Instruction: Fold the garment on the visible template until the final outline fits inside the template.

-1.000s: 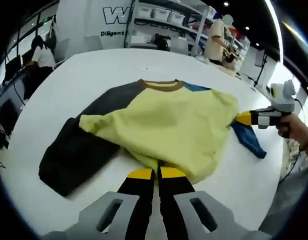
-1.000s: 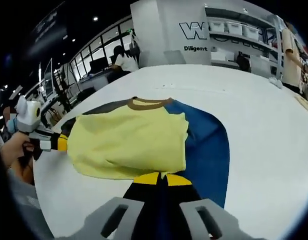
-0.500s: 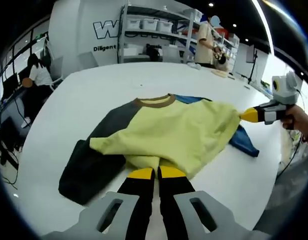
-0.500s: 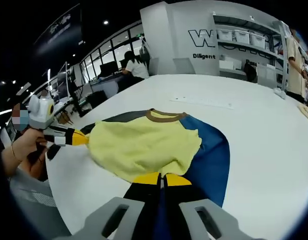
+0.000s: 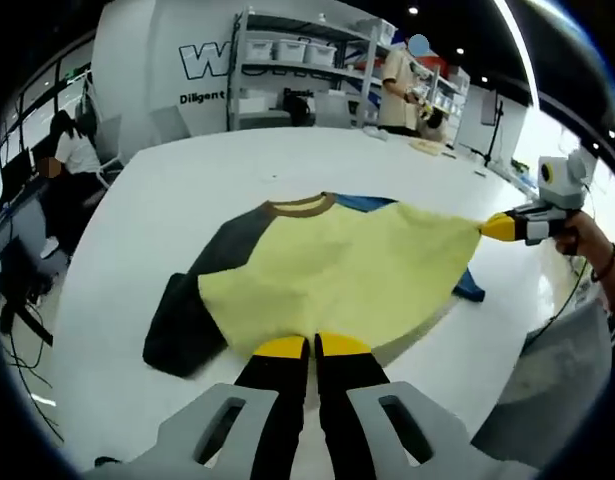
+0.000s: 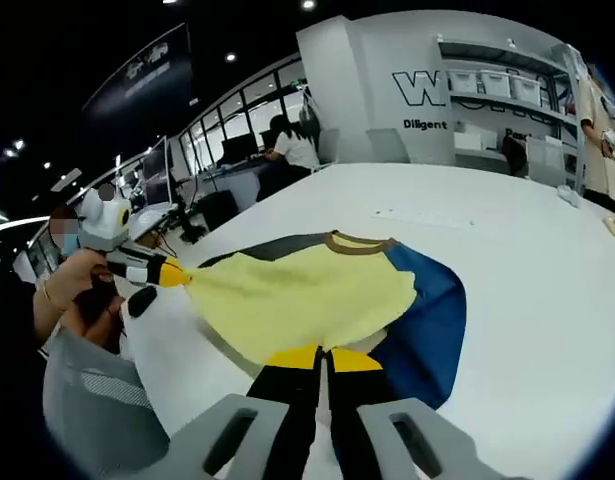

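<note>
Shelving [image 5: 287,60] with white bins [image 5: 277,48]; seated person [image 6: 292,150] at desks.

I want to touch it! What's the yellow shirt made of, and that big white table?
The yellow shirt looks like soft knit cloth, maybe cotton: matte, and it sags and wrinkles between the left tool and the right tool, both shut on its hem. Its brown collar looks ribbed. The white table seems hard and smooth, perhaps laminate, with a faint sheen.
</note>
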The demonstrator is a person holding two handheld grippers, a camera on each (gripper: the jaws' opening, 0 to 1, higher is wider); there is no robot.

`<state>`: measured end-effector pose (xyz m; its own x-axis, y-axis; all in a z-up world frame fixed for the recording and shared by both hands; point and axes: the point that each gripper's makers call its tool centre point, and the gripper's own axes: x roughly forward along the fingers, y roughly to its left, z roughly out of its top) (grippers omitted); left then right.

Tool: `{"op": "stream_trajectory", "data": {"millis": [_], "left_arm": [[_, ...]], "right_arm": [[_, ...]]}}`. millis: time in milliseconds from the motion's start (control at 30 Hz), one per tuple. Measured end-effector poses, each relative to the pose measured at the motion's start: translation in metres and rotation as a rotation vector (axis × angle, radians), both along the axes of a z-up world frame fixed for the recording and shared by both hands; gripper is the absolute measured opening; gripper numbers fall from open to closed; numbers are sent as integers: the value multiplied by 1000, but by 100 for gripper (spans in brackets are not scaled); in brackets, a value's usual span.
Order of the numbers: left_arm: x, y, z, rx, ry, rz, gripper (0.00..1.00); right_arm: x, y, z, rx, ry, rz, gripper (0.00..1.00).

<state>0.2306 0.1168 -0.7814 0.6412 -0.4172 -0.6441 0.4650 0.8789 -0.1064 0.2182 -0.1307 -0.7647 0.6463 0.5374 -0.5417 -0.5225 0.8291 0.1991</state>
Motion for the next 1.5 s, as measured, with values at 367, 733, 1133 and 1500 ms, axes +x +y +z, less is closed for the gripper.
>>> {"op": "stream_trajectory", "data": {"millis": [367, 733, 1133, 1500], "left_arm": [[-38, 9, -1, 43, 45, -37, 0], [-80, 7, -19, 77, 123, -66, 0], [-124, -1, -32, 128, 223, -84, 0], [-150, -9, -57, 214, 318, -116, 0]], "right_arm": [[-40, -2, -6, -1, 50, 49, 0], [-79, 0, -16, -61, 138, 130, 0], [-117, 1, -35, -261, 182, 257, 0], [-131, -5, -49, -353, 241, 318, 0]]}}
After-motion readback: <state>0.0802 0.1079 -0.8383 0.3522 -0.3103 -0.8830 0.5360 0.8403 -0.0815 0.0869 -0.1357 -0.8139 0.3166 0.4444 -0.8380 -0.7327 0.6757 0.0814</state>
